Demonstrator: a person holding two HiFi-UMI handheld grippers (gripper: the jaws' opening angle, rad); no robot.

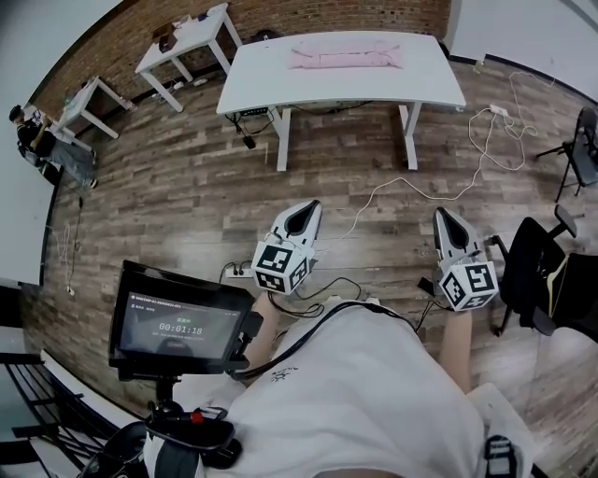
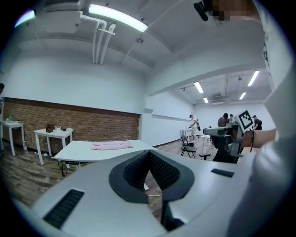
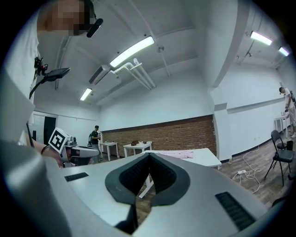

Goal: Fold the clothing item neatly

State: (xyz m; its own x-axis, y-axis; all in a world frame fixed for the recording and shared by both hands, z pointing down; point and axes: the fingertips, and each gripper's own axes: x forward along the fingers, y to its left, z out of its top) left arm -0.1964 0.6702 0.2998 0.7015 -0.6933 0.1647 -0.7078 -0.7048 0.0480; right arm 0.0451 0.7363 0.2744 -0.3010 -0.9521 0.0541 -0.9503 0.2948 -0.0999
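Counter [image 1: 430, 86]: top centre of head view. White, smooth, rectangular top with rounded corners on two white legs. Near edge and both ends bare.

Garment [image 1: 346, 58]: pink soft cloth, laid as a long flat strip on the far half of the counter, parallel to its long edge and clear of every edge.

Floor [image 1: 187, 201]: grey-brown wood planks, matt. Broad open stretch across mid-frame, between the counter and the left gripper [image 1: 303, 215] and right gripper [image 1: 446, 224] below it. White cable [image 1: 486, 140] loops loosely over the planks at right and trails toward lower centre.

Left gripper: lower centre-left, white hard shell, black ribbed pads, marker cube at the rear. Clenched, pads together, nothing between them. Well apart from the counter. Its own view looks level across the room to the counter and garment.

Right gripper: lower centre-right, same build. Clenched and empty, well apart from the counter.

Side tables [image 1: 187, 37]: two, small, white, square-legged, upper left along the brick wall [image 1: 308, 14]. Open plank lanes lie between them and the counter.

Chair [image 1: 533, 271]: black, at right edge, near the right gripper.

Screen [image 1: 177, 327]: black, flat, lower left, on a dark stand.
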